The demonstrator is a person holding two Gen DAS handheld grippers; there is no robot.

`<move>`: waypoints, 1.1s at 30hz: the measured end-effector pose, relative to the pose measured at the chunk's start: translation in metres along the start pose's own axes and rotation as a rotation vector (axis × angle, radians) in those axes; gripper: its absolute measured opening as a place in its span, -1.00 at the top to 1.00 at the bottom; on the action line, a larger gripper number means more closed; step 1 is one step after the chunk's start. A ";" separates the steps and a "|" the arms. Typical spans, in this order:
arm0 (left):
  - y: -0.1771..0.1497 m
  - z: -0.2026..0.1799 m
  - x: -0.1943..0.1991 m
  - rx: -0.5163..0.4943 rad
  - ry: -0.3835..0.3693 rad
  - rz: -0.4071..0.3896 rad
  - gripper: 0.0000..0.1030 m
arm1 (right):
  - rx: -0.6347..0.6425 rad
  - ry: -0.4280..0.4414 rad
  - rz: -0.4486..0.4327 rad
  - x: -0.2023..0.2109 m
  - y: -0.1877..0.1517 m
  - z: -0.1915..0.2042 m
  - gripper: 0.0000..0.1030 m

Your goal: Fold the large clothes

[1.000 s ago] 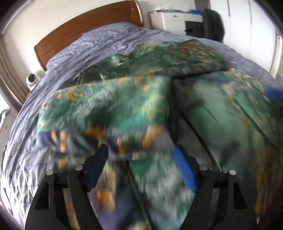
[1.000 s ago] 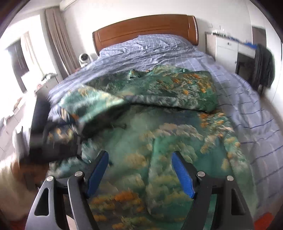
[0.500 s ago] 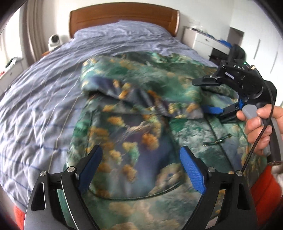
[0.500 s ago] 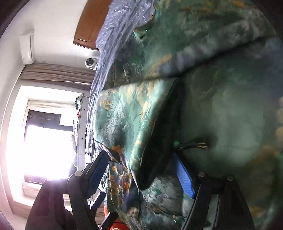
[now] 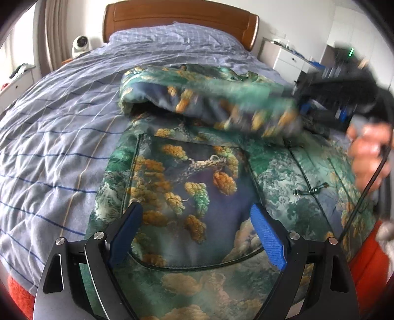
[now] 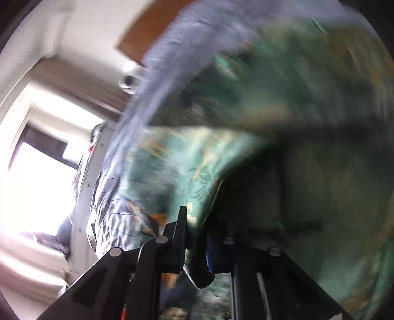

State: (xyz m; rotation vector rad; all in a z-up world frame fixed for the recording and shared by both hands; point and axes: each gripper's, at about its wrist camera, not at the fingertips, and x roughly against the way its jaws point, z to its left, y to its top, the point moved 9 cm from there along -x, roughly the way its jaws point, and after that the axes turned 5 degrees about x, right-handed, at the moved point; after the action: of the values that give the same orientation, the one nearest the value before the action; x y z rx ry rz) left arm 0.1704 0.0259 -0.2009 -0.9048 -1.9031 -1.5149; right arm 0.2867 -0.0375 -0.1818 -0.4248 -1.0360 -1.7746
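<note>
Fabric that lay between the spread fingers of the right gripper [image 6: 194, 243] half a second ago is now pinched there, the jaws having just snapped together on an edge of the garment [image 5: 187, 177], while the left gripper [image 5: 197, 233] stays spread wide over the cloth with nothing between its pads. Beyond the left gripper lie the checked bedspread [image 5: 61, 123], the wooden headboard [image 5: 179, 14] and a small white camera [image 5: 81, 44]; to its right, the hand [image 5: 369, 157] and right tool are blurred. The green, orange-patterned garment lies directly ahead of the left gripper, its sleeve [image 5: 209, 103] lifted across.
</note>
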 end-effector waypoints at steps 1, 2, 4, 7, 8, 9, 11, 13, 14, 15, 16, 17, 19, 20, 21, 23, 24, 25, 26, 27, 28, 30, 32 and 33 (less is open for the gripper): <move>0.001 0.001 0.000 0.008 -0.003 0.000 -0.75 | 0.067 -0.008 -0.035 0.010 0.014 0.015 0.76; 0.002 0.001 0.000 0.014 -0.007 0.000 -0.75 | 0.136 -0.016 -0.079 0.021 0.031 0.029 0.76; 0.003 0.001 0.000 0.019 -0.010 -0.002 -0.75 | 0.236 -0.035 -0.147 0.037 0.067 0.048 0.76; 0.002 0.001 0.000 0.012 -0.008 -0.002 -0.75 | 0.291 -0.089 -0.212 0.048 0.118 0.046 0.76; 0.001 0.001 0.000 0.010 -0.008 -0.001 -0.75 | 0.310 -0.128 -0.232 0.050 0.139 0.037 0.76; 0.001 0.000 0.000 0.009 -0.010 0.000 -0.75 | 0.318 -0.157 -0.245 0.050 0.150 0.028 0.76; 0.001 0.001 -0.002 0.007 -0.013 0.003 -0.75 | 0.341 -0.234 -0.243 0.043 0.178 -0.003 0.76; 0.002 0.000 -0.003 0.003 -0.012 0.008 -0.75 | 0.334 -0.291 -0.223 0.031 0.184 -0.033 0.76; 0.002 -0.001 -0.004 0.001 -0.012 0.011 -0.75 | 0.314 -0.316 -0.198 0.023 0.181 -0.053 0.76; 0.002 -0.001 -0.005 0.001 -0.012 0.013 -0.75 | 0.292 -0.333 -0.179 0.018 0.177 -0.071 0.76; 0.003 -0.001 -0.005 0.001 -0.012 0.016 -0.75 | 0.258 -0.355 -0.155 0.010 0.167 -0.095 0.76; 0.003 -0.001 -0.006 0.003 -0.012 0.017 -0.75 | 0.239 -0.369 -0.139 0.004 0.160 -0.109 0.76; 0.003 -0.002 -0.009 0.002 -0.010 0.029 -0.75 | 0.210 -0.398 -0.111 -0.007 0.147 -0.133 0.76; 0.003 -0.004 -0.011 -0.004 -0.006 0.037 -0.75 | 0.200 -0.404 -0.108 -0.011 0.143 -0.143 0.76; 0.003 -0.005 -0.013 -0.011 -0.002 0.043 -0.75 | 0.196 -0.400 -0.112 -0.015 0.141 -0.148 0.74; 0.003 -0.008 -0.014 -0.022 0.003 0.053 -0.75 | 0.204 -0.401 -0.116 -0.020 0.141 -0.149 0.52; 0.004 -0.010 -0.013 -0.026 0.000 0.061 -0.75 | 0.211 -0.408 -0.115 -0.020 0.142 -0.148 0.35; 0.005 -0.012 -0.012 -0.028 -0.002 0.064 -0.75 | 0.221 -0.404 -0.103 -0.020 0.140 -0.145 0.22; 0.007 -0.014 -0.010 -0.031 -0.006 0.066 -0.75 | 0.233 -0.391 -0.085 -0.021 0.138 -0.141 -0.06; 0.011 -0.016 -0.007 -0.034 -0.007 0.067 -0.75 | 0.249 -0.378 -0.067 -0.026 0.140 -0.134 -0.24; 0.016 -0.018 -0.003 -0.039 -0.010 0.066 -0.75 | 0.273 -0.375 -0.060 -0.023 0.140 -0.131 -0.24; 0.027 -0.021 0.004 -0.048 -0.016 0.061 -0.75 | 0.324 -0.396 -0.070 -0.012 0.139 -0.124 -0.24; 0.046 -0.026 0.015 -0.058 -0.038 0.051 -0.75 | 0.387 -0.455 -0.108 0.006 0.142 -0.115 -0.24; 0.055 -0.028 0.018 -0.062 -0.050 0.044 -0.75 | 0.411 -0.477 -0.132 0.014 0.143 -0.110 -0.24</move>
State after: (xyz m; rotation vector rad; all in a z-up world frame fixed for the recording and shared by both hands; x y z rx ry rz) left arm 0.2019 0.0094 -0.1467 -1.0143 -1.8681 -1.5465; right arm 0.4249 -0.1537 -0.1708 -0.5411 -1.7588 -1.5472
